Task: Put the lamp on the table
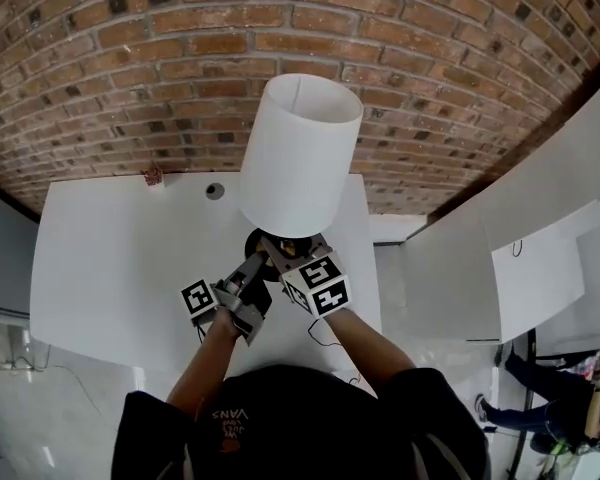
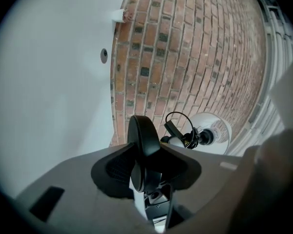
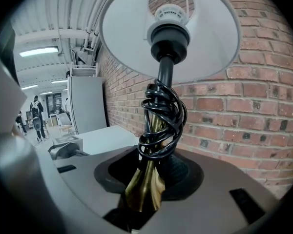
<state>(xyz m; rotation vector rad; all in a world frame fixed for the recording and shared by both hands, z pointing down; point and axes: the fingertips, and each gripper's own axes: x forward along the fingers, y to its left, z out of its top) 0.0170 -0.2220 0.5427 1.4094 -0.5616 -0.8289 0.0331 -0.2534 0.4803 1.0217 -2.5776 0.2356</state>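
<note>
The lamp has a white shade (image 1: 300, 153), a brass stem (image 3: 149, 189) wrapped in a coiled black cord (image 3: 162, 121), and a round black base (image 2: 144, 140). It stands upright over the right half of the white table (image 1: 120, 258); whether the base touches the tabletop is hidden. My right gripper (image 3: 149, 179) is shut on the flared foot of the stem, right under the shade (image 3: 171, 38). My left gripper (image 2: 145, 172) comes in from the left with the base's rim edge-on between its pads, gripping it. Both grippers (image 1: 270, 268) meet just below the shade.
A brick wall (image 1: 130, 78) runs behind the table. Near the table's far edge are a round hole (image 1: 214, 191) and a small red-and-white fitting (image 1: 154, 176). White panels (image 1: 520, 258) stand to the right, with people (image 1: 550, 408) beyond. A thin cord (image 1: 325, 333) hangs near my right arm.
</note>
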